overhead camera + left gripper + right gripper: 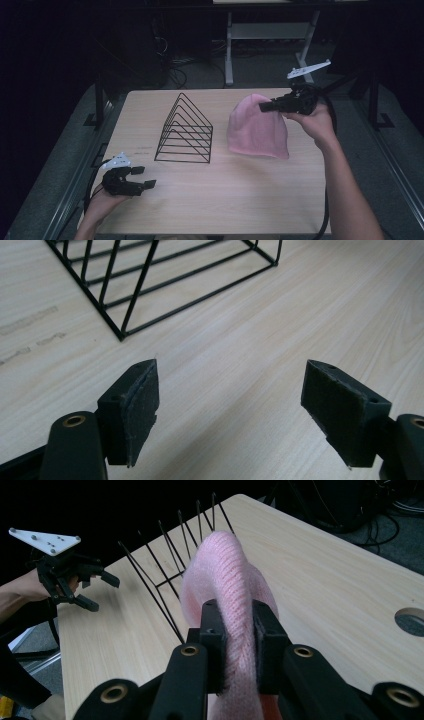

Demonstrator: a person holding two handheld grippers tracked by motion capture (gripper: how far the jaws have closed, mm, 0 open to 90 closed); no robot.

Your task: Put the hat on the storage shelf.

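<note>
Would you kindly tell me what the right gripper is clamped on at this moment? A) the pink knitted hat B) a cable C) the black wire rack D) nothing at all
A: in the right gripper view, the right gripper pinches a fold of the pink knitted hat between its pads.

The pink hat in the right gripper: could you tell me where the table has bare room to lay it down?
Bare wood runs along the near edge of the table, between the left gripper and the right forearm. The wire rack crowds the middle, beside the pink hat that the right gripper holds.
</note>
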